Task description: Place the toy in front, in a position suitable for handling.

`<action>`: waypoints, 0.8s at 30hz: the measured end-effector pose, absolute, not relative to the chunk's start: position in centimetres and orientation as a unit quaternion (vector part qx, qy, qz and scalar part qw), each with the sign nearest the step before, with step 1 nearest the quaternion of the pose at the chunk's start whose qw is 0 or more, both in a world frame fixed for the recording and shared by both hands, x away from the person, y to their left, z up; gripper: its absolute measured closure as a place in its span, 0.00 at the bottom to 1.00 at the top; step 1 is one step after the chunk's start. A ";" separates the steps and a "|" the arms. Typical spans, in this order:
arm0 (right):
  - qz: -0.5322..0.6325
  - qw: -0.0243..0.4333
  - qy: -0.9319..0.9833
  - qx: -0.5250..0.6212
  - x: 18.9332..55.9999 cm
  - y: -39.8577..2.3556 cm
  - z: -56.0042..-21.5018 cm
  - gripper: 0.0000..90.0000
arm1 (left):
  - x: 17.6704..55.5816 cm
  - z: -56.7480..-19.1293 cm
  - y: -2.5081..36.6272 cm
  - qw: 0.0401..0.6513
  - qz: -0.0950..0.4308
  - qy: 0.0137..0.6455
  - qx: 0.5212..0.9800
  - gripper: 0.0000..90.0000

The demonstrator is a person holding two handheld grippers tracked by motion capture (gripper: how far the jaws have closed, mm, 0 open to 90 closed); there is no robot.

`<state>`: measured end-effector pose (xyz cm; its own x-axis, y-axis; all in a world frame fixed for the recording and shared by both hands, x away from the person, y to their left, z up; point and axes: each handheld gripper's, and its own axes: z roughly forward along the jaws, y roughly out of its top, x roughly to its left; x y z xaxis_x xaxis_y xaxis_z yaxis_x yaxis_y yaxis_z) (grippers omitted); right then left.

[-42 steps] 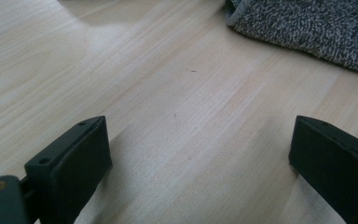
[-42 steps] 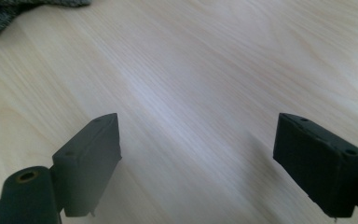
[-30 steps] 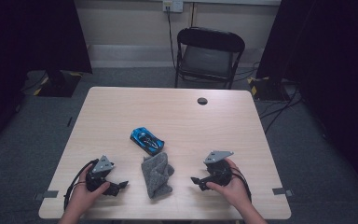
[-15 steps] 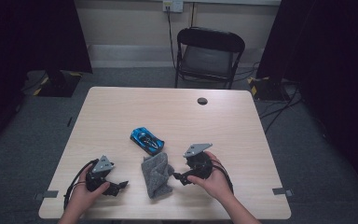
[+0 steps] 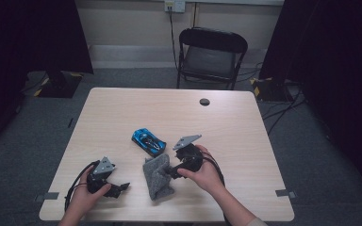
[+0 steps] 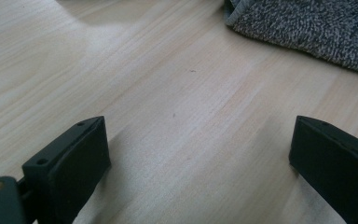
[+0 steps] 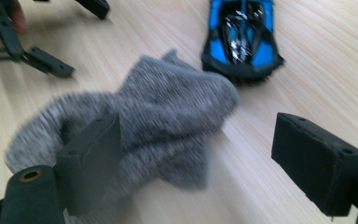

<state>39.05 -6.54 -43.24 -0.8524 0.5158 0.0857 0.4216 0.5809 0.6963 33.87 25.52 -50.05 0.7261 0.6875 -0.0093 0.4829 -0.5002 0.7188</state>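
Counter [image 5: 245, 127]: 1, light wood, with 1 round dark grommet [image 5: 204, 101] near its far edge.
Items on it: 1 grey sock [image 5: 158, 178]; 1 blue toy car [image 5: 149, 141].
Hand-held grippers: 2, namely left hand-held gripper [image 5: 121, 188] and right hand-held gripper [image 5: 167, 172], each with 2 black jaws.
Beyond the counter: 1 black folding chair [image 5: 210, 56].

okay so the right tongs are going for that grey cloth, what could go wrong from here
The open right tongs reach over the crumpled grey terry cloth, one jaw above it, the other over bare wood, so they may pinch only a loose fold. The small blue toy car sits right beside the cloth; dragging the cloth could nudge it. The left tongs rest open, apart from the cloth.
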 end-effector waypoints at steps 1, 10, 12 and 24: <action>0.376 0.059 0.886 0.264 39.1 -6.1 -43.1 0.18 | 33.9 -50.1 25.5 0.364 0.141 0.342 0.855 0.05; 0.366 0.039 0.897 0.246 38.8 -2.9 -44.3 0.19 | 33.9 -50.1 25.5 0.365 0.140 0.343 0.854 0.05; 0.369 0.037 0.894 0.250 38.7 -2.6 -44.9 0.21 | 33.9 -50.1 25.5 0.365 0.140 0.343 0.854 0.05; 0.364 0.043 0.897 0.249 37.7 -2.9 -47.5 0.48 | 33.9 -50.1 25.5 0.365 0.139 0.342 0.855 0.04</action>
<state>37.67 -2.86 -47.45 -0.8721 0.4782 0.1036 0.4153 0.6116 0.6734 33.87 25.48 -50.08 0.7274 0.6861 -0.0121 0.4838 -0.5002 0.7182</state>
